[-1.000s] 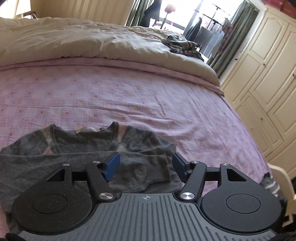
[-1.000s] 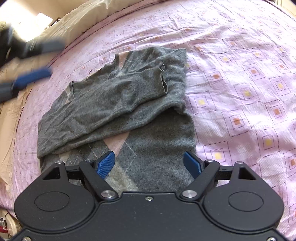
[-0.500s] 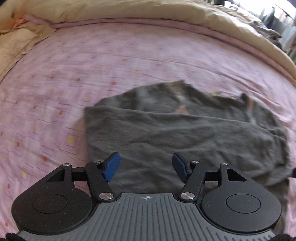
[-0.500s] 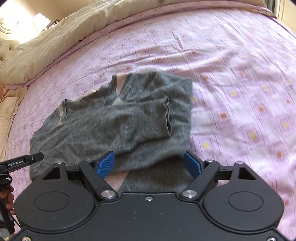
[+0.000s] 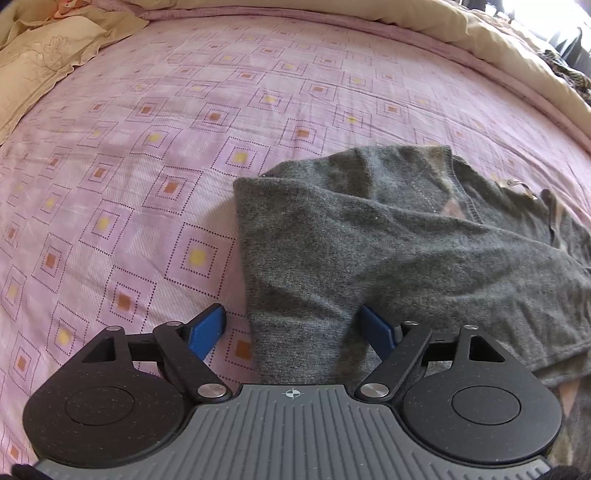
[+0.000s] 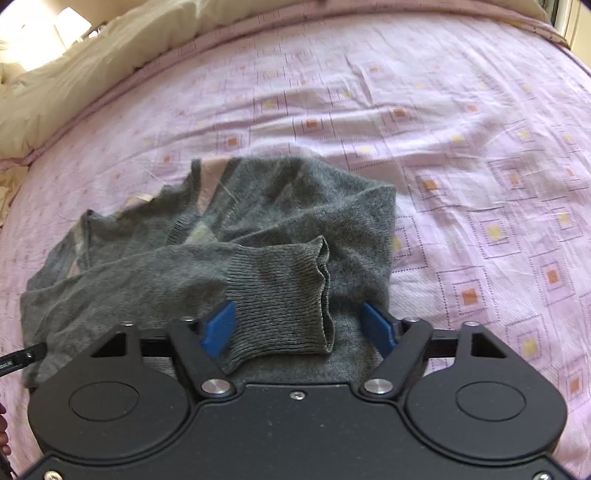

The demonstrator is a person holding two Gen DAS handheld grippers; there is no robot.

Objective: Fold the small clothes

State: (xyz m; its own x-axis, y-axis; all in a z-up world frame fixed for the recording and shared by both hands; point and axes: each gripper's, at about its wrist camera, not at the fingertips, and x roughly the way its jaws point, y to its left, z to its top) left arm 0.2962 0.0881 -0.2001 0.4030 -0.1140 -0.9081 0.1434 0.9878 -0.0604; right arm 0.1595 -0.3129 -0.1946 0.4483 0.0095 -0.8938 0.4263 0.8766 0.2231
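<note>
Looking between the jaws of our left gripper [image 5: 293, 330], we find them spread wide and holding nothing: the blue pad on one side hangs over bare bedspread [image 5: 155, 155], the other over the edge of the grey sweater [image 5: 388, 251]. A folded grey edge of the knit runs down between the pads towards the gripper body. Our right gripper [image 6: 299, 325] is likewise released, its jaws wide apart, with the ribbed cuff [image 6: 284, 291] of a sleeve lying between the blue pads; we cannot tell whether a pad touches it.

Moving outward, the sweater lies crumpled on the pink patterned bedspread, one sleeve folded across the body. The left wrist view shows its left-hand folded edge, the neckline seam and a small tag near the collar [image 5: 513, 184]; the cuff does not appear there. The right wrist view shows the cuff's open end and the pale pink diamond patches [image 6: 208, 184] near the neck, and at its left margin a thin black tip of the other gripper [image 6: 22, 356] beside the sweater's edge.

Further out, the left view alone takes in a cream embroidered pillow [image 5: 40, 62] at the upper left and a dark patterned cloth [image 5: 565, 70] on the cream duvet [image 5: 424, 18] at the far right. The right view shows the duvet along its upper left.
</note>
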